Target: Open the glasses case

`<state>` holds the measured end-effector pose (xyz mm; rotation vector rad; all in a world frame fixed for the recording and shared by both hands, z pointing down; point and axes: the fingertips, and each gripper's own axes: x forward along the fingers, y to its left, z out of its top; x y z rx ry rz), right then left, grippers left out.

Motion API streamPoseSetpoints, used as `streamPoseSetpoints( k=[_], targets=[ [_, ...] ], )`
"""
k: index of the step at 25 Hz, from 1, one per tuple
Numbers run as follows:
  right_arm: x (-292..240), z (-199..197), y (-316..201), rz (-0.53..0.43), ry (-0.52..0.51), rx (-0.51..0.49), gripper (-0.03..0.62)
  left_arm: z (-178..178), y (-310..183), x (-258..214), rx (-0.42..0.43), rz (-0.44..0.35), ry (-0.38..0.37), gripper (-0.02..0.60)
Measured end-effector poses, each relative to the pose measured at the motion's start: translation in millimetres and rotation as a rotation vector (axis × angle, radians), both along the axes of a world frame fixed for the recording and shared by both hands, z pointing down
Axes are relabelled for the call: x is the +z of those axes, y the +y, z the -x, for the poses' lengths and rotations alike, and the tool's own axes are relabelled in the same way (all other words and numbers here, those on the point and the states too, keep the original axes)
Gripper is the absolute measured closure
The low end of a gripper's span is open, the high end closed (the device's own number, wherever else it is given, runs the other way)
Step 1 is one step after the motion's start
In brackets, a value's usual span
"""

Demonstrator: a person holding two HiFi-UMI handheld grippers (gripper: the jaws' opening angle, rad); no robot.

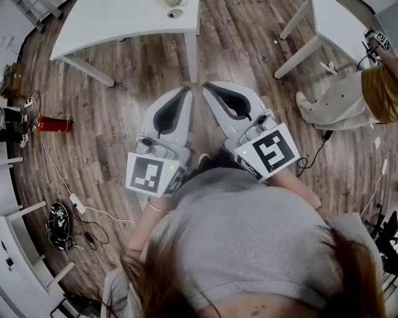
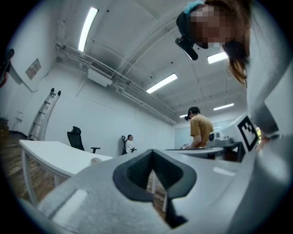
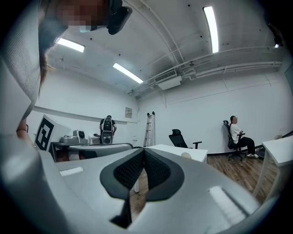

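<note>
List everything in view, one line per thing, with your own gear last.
tables: two, white, top left and top right of the head view
small object: one, pale, near the edge of the top-left table; too small to identify
floor: wooden, brown
fire extinguisher: one, red, on the floor at far left
power strip: one, white, on the floor at lower left
ladder: one, pale, against the far wall
empty office chair: one, black, behind the table
standing person: one, ochre shirt, at right
seated person: one, white top, by the far wall
left gripper: grey, shut, empty
right gripper: grey, shut, empty
</note>
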<state>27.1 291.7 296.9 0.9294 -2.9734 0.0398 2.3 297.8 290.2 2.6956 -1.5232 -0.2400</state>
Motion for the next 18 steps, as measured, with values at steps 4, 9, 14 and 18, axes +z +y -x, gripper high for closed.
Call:
streamPoseSetpoints(
  k=[4, 9, 14, 18],
  targets=[
    [2.0, 3.4, -1.8, -0.019, 0.012, 0.011, 0.589, 7.9, 0.6, 1.9, 0.001, 0.018, 0.037, 0.580],
    [-0.6, 8.4, -1.2, -0.014, 0.000, 0.003, 0.590, 13.5, 1.2, 0.6, -0.003, 0.007, 0.022, 0.580],
    [-2.3, 9.9, -5.3, -0.024, 0.011, -0.010, 0.590, 11.8, -6.7, -2.0, -0.004, 0.000, 0.020, 0.580],
    [-1.4, 7.2, -8.5, -0.024, 0.017, -0.013, 0.590, 10.0, -10.8, -1.8, -0.007, 0.000, 0.023, 0.580]
  ],
)
